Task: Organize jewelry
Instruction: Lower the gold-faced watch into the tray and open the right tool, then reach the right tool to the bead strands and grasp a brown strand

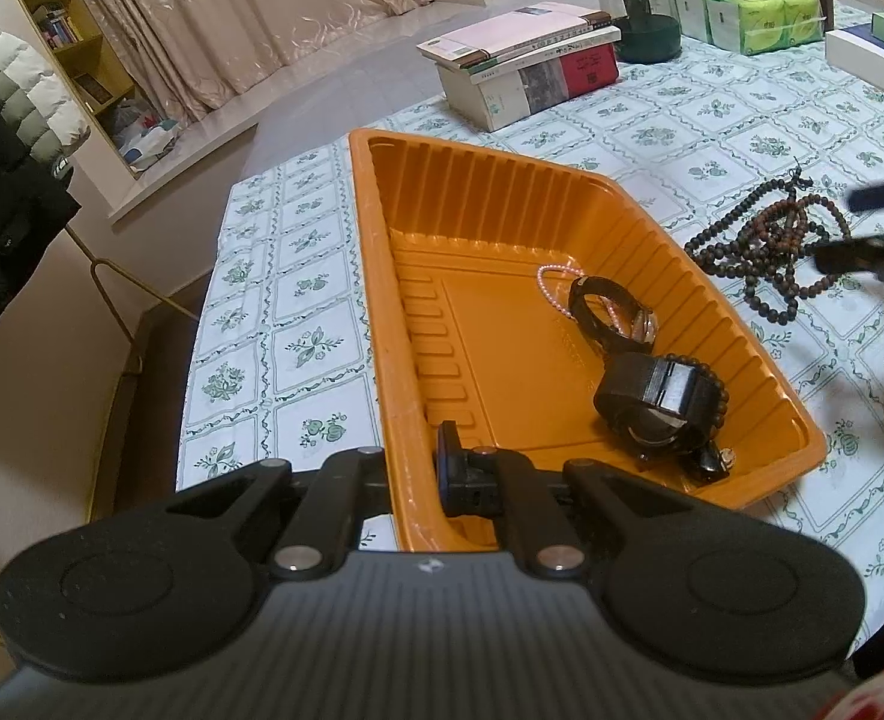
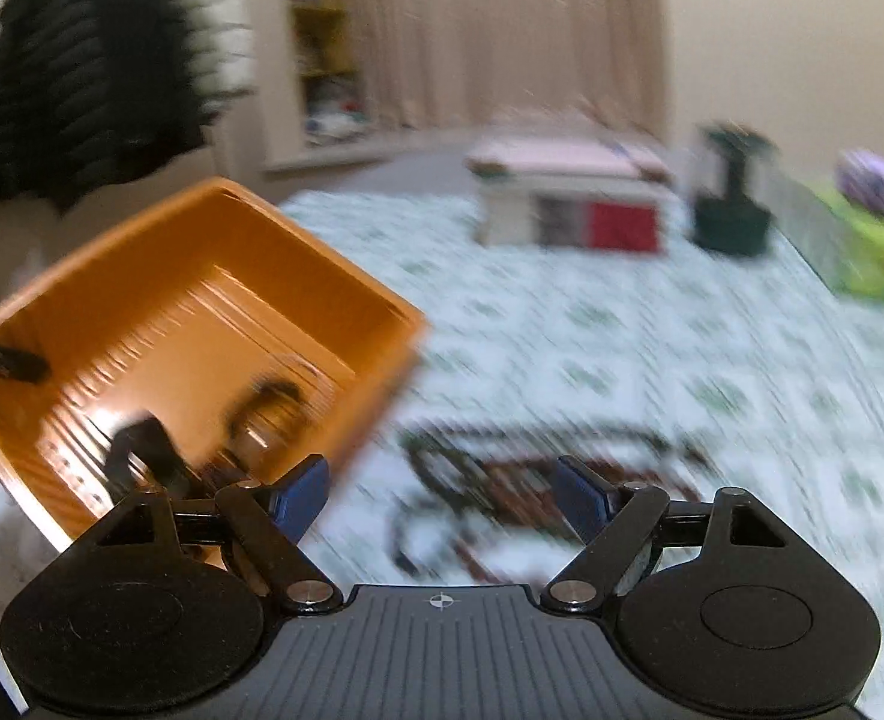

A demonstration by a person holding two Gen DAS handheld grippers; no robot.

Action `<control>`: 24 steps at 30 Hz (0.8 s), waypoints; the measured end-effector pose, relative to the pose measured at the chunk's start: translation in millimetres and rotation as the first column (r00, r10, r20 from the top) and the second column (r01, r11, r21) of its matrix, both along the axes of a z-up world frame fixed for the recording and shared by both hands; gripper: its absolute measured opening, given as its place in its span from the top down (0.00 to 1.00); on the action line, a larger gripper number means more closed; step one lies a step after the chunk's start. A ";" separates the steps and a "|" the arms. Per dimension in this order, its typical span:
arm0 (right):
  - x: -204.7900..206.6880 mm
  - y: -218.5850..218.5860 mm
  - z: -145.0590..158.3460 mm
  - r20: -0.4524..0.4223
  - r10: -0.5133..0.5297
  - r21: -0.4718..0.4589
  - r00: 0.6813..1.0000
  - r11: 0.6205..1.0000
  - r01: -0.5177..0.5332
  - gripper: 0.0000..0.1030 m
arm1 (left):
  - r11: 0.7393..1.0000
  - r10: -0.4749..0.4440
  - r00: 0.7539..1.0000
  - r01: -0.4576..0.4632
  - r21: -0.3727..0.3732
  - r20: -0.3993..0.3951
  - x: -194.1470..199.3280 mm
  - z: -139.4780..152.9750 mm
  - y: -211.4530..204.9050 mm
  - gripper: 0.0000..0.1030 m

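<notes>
At the near rim of an orange plastic tray (image 1: 375,276), the left gripper (image 1: 423,474) is clamped shut on the tray's wall, one finger (image 1: 460,480) inside and the other hidden behind the orange edge. Just beyond, on the tray floor, lie a black watch (image 1: 658,396) ringed by a dark bead bracelet (image 1: 719,396), a second black watch (image 1: 613,315) partly covering a strand of small pink beads (image 1: 553,285); a small dark piece in the near corner cannot be made out. Outside the tray, on a green-and-white floral tablecloth (image 1: 297,300), sits a tangle of dark and reddish wooden bead necklaces (image 1: 769,252). The right gripper (image 2: 442,498), its blue-padded fingers (image 2: 303,498) spread wide with nothing between them, hangs above that tangle; motion blur smears the beads into streaks in its own camera, and in the left camera only its dark tips show at the frame's edge. Farther back stand a stack of books (image 1: 526,66), a dark green jar (image 1: 640,12) and green tissue packs (image 1: 748,15), partly cut off. A padded jacket (image 1: 9,120) hangs at left.
</notes>
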State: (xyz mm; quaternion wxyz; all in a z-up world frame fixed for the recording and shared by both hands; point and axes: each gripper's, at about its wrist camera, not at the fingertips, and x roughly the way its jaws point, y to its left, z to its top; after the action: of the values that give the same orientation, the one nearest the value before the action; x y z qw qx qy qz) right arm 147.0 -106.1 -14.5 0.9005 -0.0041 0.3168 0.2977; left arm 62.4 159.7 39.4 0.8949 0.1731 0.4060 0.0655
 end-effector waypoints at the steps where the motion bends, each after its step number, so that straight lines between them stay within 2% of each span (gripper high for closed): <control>1: -0.5 -10.8 -3.9 -0.020 -0.029 -0.003 0.999 1.000 0.028 0.22 | 1.000 0.001 1.000 -0.001 0.000 0.001 -0.1 0.0 -0.2 0.95; 6: -3.0 -50.3 -15.3 -0.068 -0.135 -0.014 0.988 0.991 0.135 0.22 | 1.000 0.004 1.000 -0.004 0.003 0.003 0.0 1.1 -2.2 0.94; 13: -0.8 -68.0 -19.9 -0.070 -0.174 0.007 0.982 0.985 0.175 0.22 | 1.000 0.005 1.000 -0.005 0.006 0.001 0.3 1.6 -2.1 0.94; 15: 7.7 -67.2 -22.7 -0.062 -0.183 -0.001 0.981 0.983 0.183 0.29 | 1.000 0.005 1.000 -0.005 0.006 0.000 0.5 1.8 -2.0 0.94; 16: 11.9 -66.9 -24.3 -0.059 -0.186 -0.007 0.981 0.983 0.186 0.38 | 1.000 0.006 1.000 -0.006 0.005 -0.001 0.8 1.8 -1.7 0.94; 19: 27.4 -63.9 -26.6 -0.053 -0.202 -0.032 0.978 0.979 0.201 0.45 | 1.000 0.005 1.000 -0.005 0.006 -0.001 0.9 1.7 -1.7 0.94; 23: 48.4 -58.8 -35.2 -0.067 -0.234 -0.093 0.970 0.969 0.227 0.64 | 1.000 0.005 1.000 -0.005 0.001 -0.001 0.9 1.6 -1.1 0.94; 24: 53.7 -58.2 -38.0 -0.081 -0.243 -0.101 0.967 0.967 0.235 0.65 | 1.000 0.006 1.000 -0.006 0.000 -0.001 1.1 1.4 -0.7 0.94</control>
State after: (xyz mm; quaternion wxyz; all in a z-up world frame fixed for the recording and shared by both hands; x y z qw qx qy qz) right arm 200.6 -164.3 -52.4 0.9132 0.0071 0.3694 0.1720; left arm 63.5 159.0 40.8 0.8945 0.1720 0.4071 0.0680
